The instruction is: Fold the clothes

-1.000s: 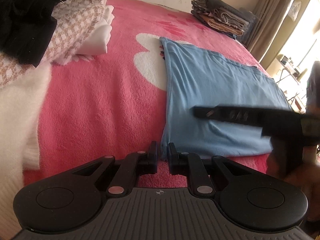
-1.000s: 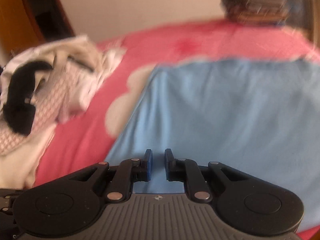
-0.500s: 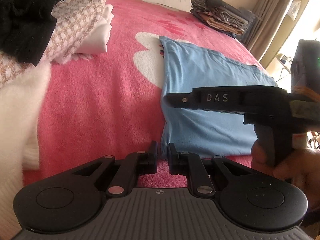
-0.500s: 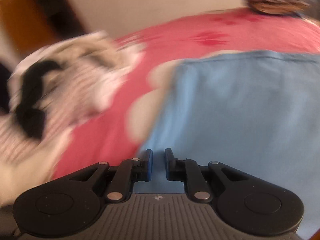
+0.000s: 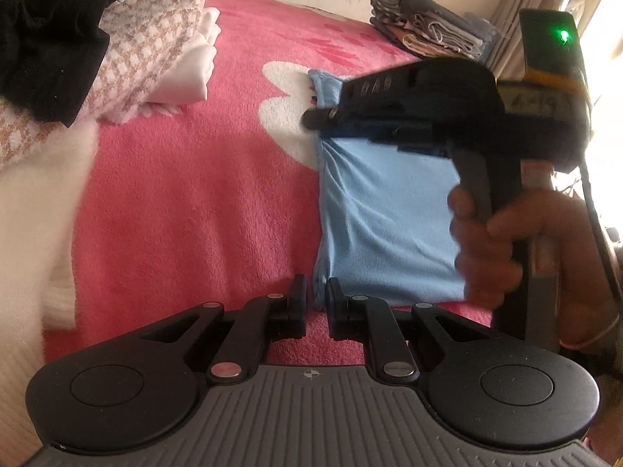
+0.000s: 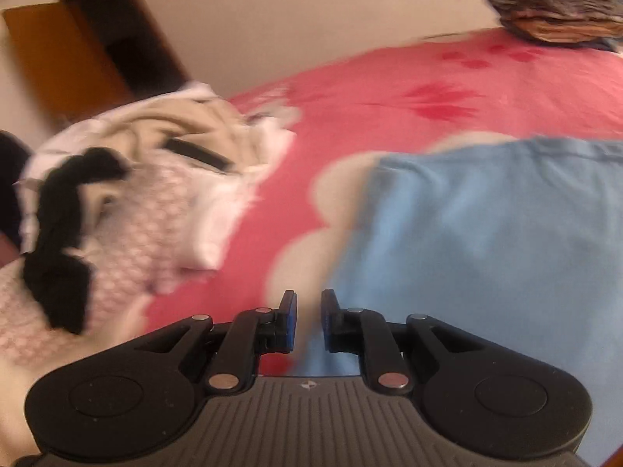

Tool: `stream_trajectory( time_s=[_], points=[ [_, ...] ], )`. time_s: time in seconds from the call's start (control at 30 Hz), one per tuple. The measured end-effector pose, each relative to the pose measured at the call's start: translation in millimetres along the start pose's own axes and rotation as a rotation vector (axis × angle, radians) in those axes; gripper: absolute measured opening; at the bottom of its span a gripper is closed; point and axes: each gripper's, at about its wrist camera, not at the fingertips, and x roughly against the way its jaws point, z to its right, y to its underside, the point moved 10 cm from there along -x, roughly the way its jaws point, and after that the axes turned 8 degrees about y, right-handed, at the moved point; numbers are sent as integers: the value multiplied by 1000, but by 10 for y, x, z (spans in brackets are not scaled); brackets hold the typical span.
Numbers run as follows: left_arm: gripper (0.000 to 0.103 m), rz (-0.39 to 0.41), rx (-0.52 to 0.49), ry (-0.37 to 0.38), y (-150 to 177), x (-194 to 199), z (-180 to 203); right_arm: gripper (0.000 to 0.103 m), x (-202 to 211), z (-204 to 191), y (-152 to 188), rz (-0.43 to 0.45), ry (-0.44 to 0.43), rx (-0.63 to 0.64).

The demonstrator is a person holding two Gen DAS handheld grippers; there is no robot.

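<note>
Since a second ago my right gripper (image 5: 311,118) has swept across the blue garment (image 5: 381,229) to its far left corner; my left gripper (image 5: 316,303) hasn't budged. That garment lies flat on the pink blanket (image 5: 187,202), right of the heaped laundry pile (image 5: 117,58). Left jaws stand narrow, straddling the garment's near left corner with cloth between them, seemingly not clamped. Right jaws are equally narrow, empty. I judge the cloth thin, limp and light: best pinched at the left-edge corners.
</note>
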Motion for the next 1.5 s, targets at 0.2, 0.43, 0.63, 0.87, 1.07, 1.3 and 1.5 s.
stream_trajectory(
  time_s=[0.2,0.43,0.63,0.87,1.07,1.3,1.5],
  points=[
    [13,-1,5,5,13,4,-16,14,-145,-5,-170,31,19,-44],
    [13,2,26,23,12,11,-41,14,-253,-510,43,26,-81,104],
    [13,2,17,19,7,18,-20,15,-301,-256,-209,63,-18,42],
    [13,2,25,22,-8,18,-34,15,-156,-359,-46,-25,-118,106],
    [13,2,10,10,-12,8,-16,15,265,-178,378,-109,-113,129],
    [13,0,10,8,-9,14,-12,15,546,-546,742,-124,-177,227],
    [13,1,12,12,12,43,-15,15,672,-200,865,-153,-104,149]
  ],
)
